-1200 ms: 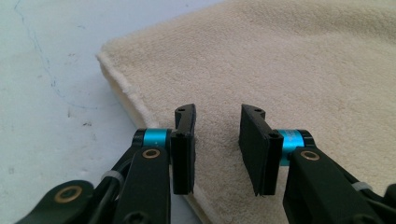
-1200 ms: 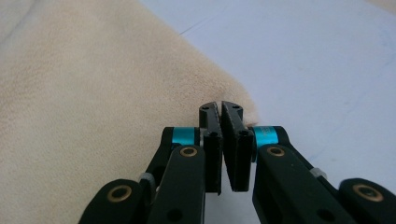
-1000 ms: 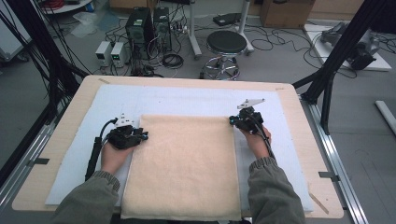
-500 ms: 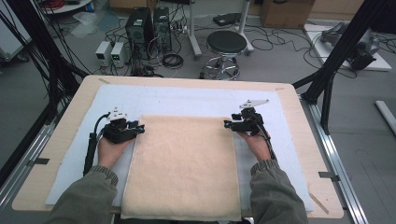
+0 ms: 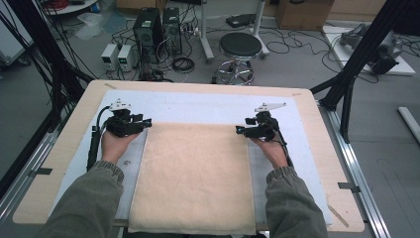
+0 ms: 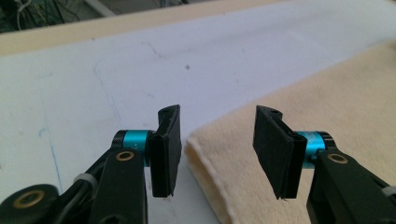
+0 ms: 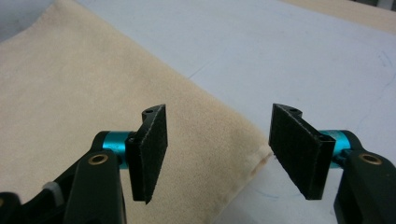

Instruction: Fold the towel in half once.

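A plain cream towel lies on a pale blue-white mat over the light wood surface. Each hand-held gripper has black jaws with turquoise collars; the sleeves are olive grey.

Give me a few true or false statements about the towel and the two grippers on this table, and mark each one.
1. The towel lies flat on the white mat. True.
2. The left gripper is clamped on the towel. False: its jaws have just been opening and stand apart over the corner.
3. The right gripper is open. True.
4. The towel is dark blue. False: it is cream.
5. A stool stands beyond the table. True.
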A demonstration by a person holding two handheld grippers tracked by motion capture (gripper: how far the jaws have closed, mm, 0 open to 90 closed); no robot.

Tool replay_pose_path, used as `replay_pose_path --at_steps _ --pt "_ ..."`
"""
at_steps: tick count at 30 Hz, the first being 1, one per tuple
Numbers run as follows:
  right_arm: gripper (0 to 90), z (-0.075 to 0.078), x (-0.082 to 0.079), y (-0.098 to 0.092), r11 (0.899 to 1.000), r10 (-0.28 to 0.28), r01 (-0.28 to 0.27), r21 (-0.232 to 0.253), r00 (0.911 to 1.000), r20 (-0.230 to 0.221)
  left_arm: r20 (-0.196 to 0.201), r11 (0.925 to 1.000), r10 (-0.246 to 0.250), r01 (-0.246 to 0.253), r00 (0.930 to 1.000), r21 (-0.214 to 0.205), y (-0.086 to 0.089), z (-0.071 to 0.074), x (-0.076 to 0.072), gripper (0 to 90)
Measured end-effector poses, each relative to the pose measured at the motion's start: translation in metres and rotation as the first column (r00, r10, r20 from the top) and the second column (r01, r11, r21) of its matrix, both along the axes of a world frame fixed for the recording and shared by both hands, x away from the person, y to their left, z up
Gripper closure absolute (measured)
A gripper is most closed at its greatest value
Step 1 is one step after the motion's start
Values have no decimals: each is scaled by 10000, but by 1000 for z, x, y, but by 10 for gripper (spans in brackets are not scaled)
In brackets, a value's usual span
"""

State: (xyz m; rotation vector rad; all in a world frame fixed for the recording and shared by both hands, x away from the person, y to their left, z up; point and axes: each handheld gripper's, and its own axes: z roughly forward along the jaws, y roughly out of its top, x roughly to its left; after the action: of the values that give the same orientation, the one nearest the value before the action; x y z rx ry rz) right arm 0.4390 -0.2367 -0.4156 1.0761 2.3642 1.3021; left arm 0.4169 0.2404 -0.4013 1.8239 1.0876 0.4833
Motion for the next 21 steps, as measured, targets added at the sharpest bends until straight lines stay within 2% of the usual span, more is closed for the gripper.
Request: replay_pose_path --at_steps 2,7,13,21 --pt "345 0 0 1 10000 -21 21 -14 10000 -47 18 10000 81 -81 10000 -56 0 -1 1 498" --pt "296 -4 1 8 9998 -39 36 -180 9999 -168 -363 9999 -69 74 9993 144 0 -5 2 464" --pt "281 -4 0 11 9998 -143 142 -168 9999 -70 -257 9997 -195 199 9995 172 -2 -4 1 459" --pt "281 -4 0 10 9995 -109 109 -280 9999 -25 -359 9996 -241 246 9991 120 -2 -6 2 458"
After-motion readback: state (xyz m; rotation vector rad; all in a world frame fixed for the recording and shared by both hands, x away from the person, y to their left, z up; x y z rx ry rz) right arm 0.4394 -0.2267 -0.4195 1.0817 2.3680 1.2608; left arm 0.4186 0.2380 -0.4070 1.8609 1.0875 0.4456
